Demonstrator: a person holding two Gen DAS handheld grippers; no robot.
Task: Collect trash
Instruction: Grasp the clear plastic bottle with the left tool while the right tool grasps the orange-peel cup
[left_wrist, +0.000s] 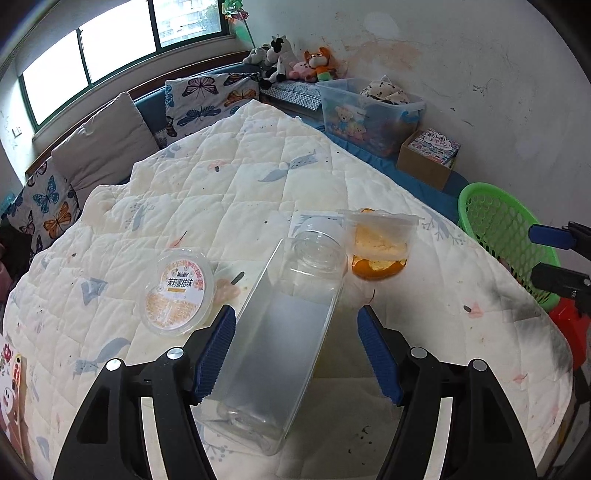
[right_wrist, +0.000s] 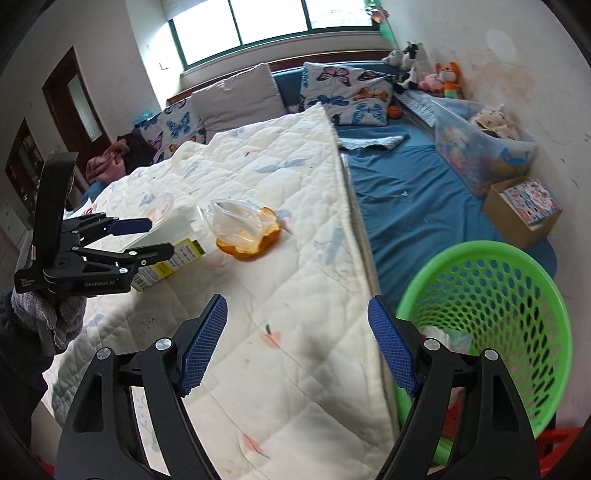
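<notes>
Straddling bottle (left_wrist: 284, 332), left tool (left_wrist: 295, 354) gapes.

The quilt (left_wrist: 184, 206) is cream, quilted in squares, with pale blue and pink prints. The bottle (left_wrist: 284, 332) is clear and frosted. The basket (right_wrist: 491, 314) is bright green mesh. The peel (right_wrist: 247, 247) is orange. Both tools carry blue ribbed pads (left_wrist: 218, 354) on black frames.
</notes>
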